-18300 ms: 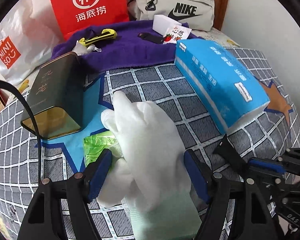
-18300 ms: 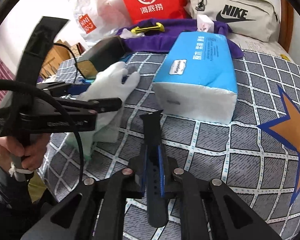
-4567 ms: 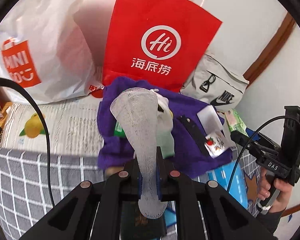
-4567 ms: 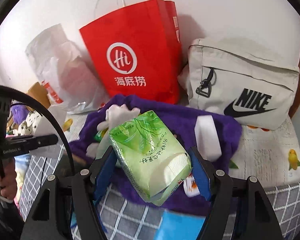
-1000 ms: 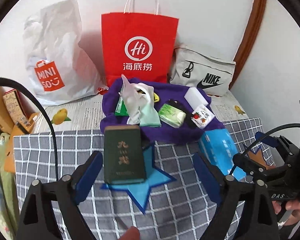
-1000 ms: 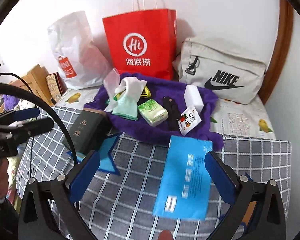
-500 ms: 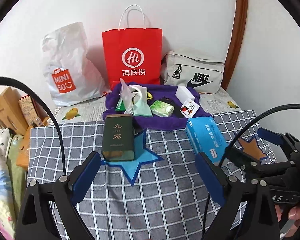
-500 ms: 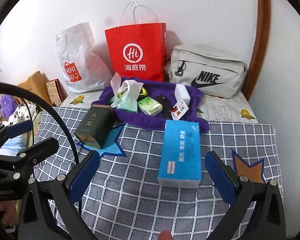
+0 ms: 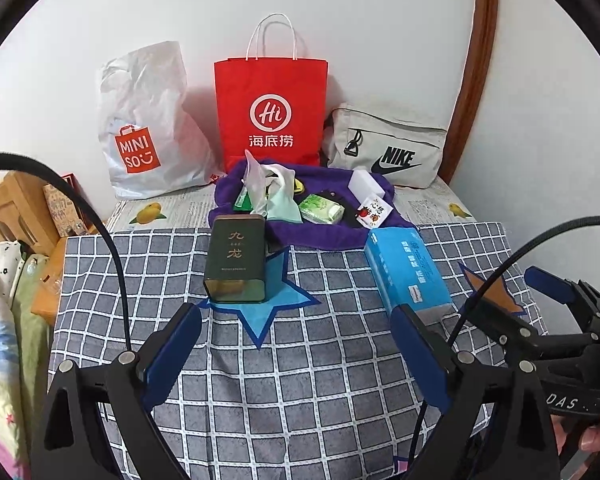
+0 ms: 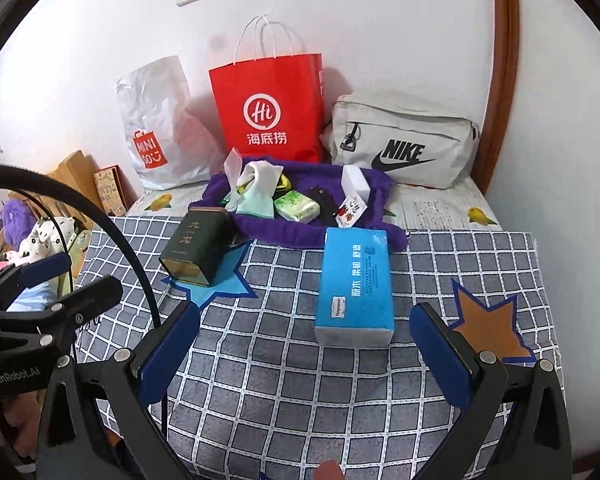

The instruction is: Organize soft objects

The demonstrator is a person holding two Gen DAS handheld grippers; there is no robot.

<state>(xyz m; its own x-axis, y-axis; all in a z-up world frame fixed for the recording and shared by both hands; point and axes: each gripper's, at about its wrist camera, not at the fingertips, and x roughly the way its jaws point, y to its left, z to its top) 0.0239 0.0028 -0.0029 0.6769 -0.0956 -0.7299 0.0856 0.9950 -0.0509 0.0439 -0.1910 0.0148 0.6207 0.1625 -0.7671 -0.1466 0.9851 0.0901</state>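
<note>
A purple towel (image 9: 320,236) (image 10: 300,234) lies at the back of the bed. On it rest white gloves (image 9: 278,196) (image 10: 258,188), a green tissue pack (image 9: 321,209) (image 10: 296,206), a white block (image 9: 366,185) and a small printed packet (image 9: 374,211). A blue tissue pack (image 9: 406,268) (image 10: 356,284) lies on the checked cover in front of the towel. My left gripper (image 9: 296,356) and my right gripper (image 10: 304,354) both hang open and hold nothing, well back from the objects over the near part of the bed.
A dark green tin (image 9: 235,264) (image 10: 196,244) lies left of the blue pack. A red paper bag (image 9: 270,114), a white plastic bag (image 9: 148,128) and a grey Nike bag (image 9: 388,150) stand against the wall. Wooden furniture (image 9: 12,212) is at the left.
Both grippers have drawn further back from the towel, so the whole bed now shows. Earlier the gloves and green tissue pack were carried to the towel and let go.
</note>
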